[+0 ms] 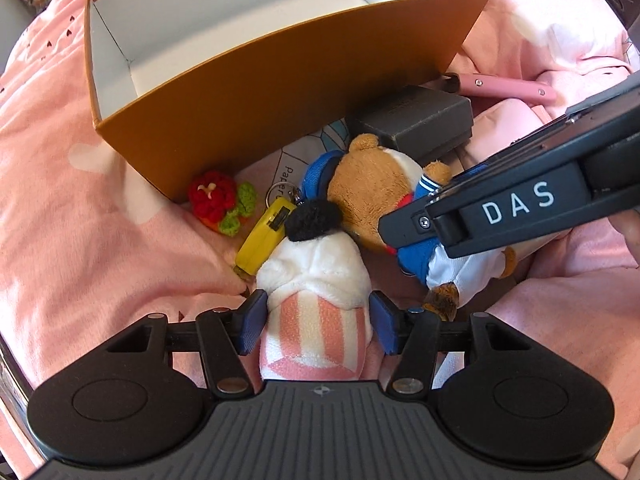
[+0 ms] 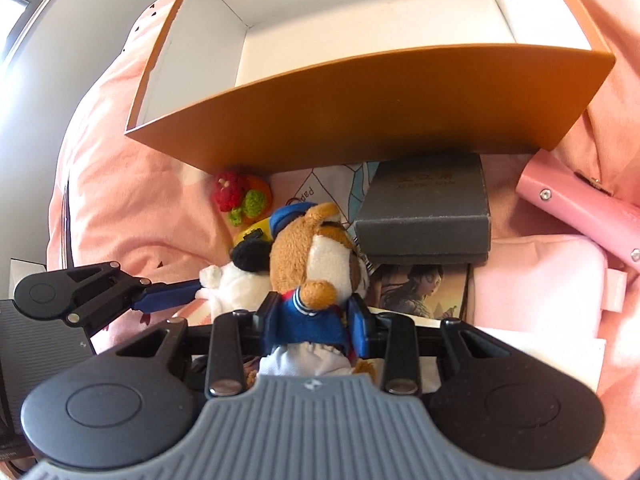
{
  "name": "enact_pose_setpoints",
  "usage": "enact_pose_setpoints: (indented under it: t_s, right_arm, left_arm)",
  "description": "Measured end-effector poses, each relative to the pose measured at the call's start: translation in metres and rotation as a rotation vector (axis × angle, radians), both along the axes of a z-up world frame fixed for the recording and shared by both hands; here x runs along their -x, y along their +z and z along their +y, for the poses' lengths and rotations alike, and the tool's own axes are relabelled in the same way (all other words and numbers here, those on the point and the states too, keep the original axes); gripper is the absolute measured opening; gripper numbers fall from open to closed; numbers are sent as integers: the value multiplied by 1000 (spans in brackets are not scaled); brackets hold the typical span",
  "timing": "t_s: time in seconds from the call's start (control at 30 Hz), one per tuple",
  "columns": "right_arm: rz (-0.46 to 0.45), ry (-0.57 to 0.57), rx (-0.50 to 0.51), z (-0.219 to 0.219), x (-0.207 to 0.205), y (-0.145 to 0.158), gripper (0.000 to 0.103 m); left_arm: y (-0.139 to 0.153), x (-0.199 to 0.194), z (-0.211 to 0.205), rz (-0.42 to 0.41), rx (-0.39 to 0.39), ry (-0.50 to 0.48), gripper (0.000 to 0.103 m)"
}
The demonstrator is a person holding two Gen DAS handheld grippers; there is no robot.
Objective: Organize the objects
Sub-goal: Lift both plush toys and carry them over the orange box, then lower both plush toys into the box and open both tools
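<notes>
The left hand-held gripper (image 1: 316, 320) is closed on the soft white plush toy with a black tuft and pink-striped lower half (image 1: 316, 280), its blue pads pressed into either side of the striped part, which is narrow and squashy enough to give a firm hold. The right hand-held gripper (image 2: 314, 322) is likewise clamped on the brown plush bear in a blue sailor jacket (image 2: 312, 264), gripping across the jacket at the waist, so the head sticks forward clear of the jaws.

Both toys lie side by side and touching on the pink bedspread (image 1: 60, 200), just near of the open orange cardboard box with a white interior (image 1: 280, 92). The box looks empty where its floor shows, and is probably where the toys are to go.

The other loose things crowd against the box's near wall, likely waiting their turn: a red and green crocheted flower (image 1: 220, 200) at the left, a yellow tape-measure keyring (image 1: 264, 236) touching the white toy, a dark grey lidded box (image 2: 428, 216) to the right, and a pink hinged case (image 2: 580, 208) at the far right. A printed picture card (image 2: 420, 288) lies near of the grey box.
</notes>
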State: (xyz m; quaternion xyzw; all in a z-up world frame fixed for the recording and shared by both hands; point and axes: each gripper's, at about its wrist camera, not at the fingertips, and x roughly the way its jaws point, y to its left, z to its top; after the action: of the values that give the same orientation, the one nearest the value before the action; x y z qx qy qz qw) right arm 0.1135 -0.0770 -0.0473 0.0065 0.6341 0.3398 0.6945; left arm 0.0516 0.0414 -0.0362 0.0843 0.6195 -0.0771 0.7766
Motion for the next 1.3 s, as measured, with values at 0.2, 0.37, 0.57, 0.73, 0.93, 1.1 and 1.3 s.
enact_pose_setpoints:
  t_s: [0.2, 0.37, 0.57, 0.73, 0.93, 1.1, 1.3]
  right_arm:
    - [-34, 6, -20, -6, 6, 11, 37]
    - [-90, 18, -37, -9, 11, 32, 37]
    - [-192, 27, -76, -13, 14, 66, 37]
    - [-228, 10, -137, -22, 11, 96, 37]
    - [-308, -7, -205, -25, 0, 132, 37]
    - [-370, -24, -246, -16, -22, 157, 37]
    - [-362, -87, -266, 0, -60, 148, 37]
  left_arm:
    - [17, 18, 13, -132, 55, 70, 56]
    - [44, 26, 24, -201, 74, 131, 55]
    - [82, 31, 32, -291, 113, 154, 55]
    - [107, 29, 36, -372, 172, 180, 55]
    - [139, 12, 44, -480, 238, 199, 55]
    - [157, -14, 57, -564, 263, 228, 55]
    - [141, -61, 64, -557, 298, 275, 55]
